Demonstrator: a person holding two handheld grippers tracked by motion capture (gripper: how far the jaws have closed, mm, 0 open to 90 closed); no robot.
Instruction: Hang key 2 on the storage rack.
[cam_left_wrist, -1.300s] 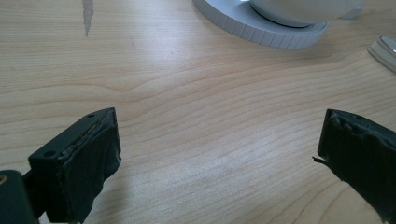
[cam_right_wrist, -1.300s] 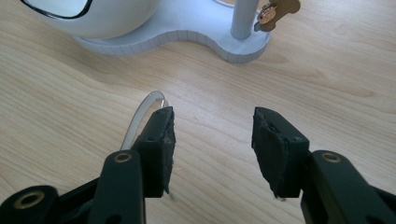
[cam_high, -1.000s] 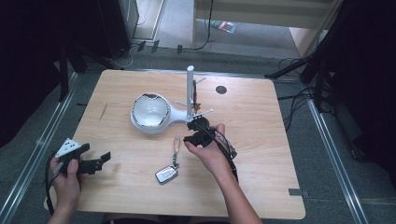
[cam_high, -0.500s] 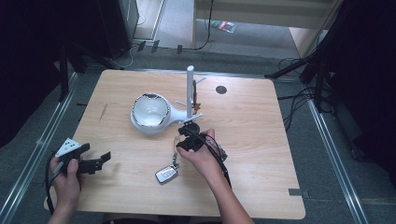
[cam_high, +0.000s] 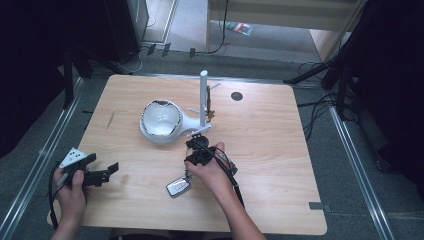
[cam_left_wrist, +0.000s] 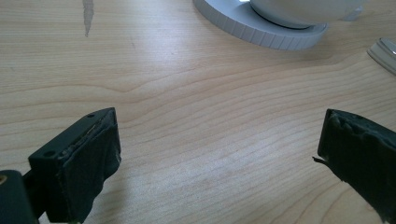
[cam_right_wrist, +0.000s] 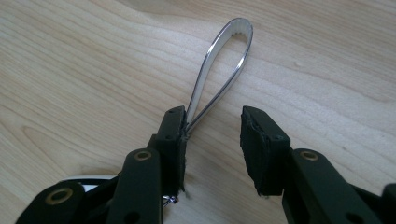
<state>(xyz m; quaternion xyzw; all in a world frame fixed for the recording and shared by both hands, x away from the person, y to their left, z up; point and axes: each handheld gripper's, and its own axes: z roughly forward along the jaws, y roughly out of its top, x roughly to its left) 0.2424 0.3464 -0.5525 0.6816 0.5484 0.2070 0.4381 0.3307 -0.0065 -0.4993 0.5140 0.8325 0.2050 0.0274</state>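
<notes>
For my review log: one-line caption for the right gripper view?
Right gripper, jaws open, straddles the key fob's metal loop lying on the wooden table.

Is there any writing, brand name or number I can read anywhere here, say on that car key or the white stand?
No text can be read in these pictures.
Key fob: any marks on its face are too small and blurred to read.
White stand: plain, no lettering visible.
Left gripper and right gripper: no labels visible on the black fingers.
</notes>
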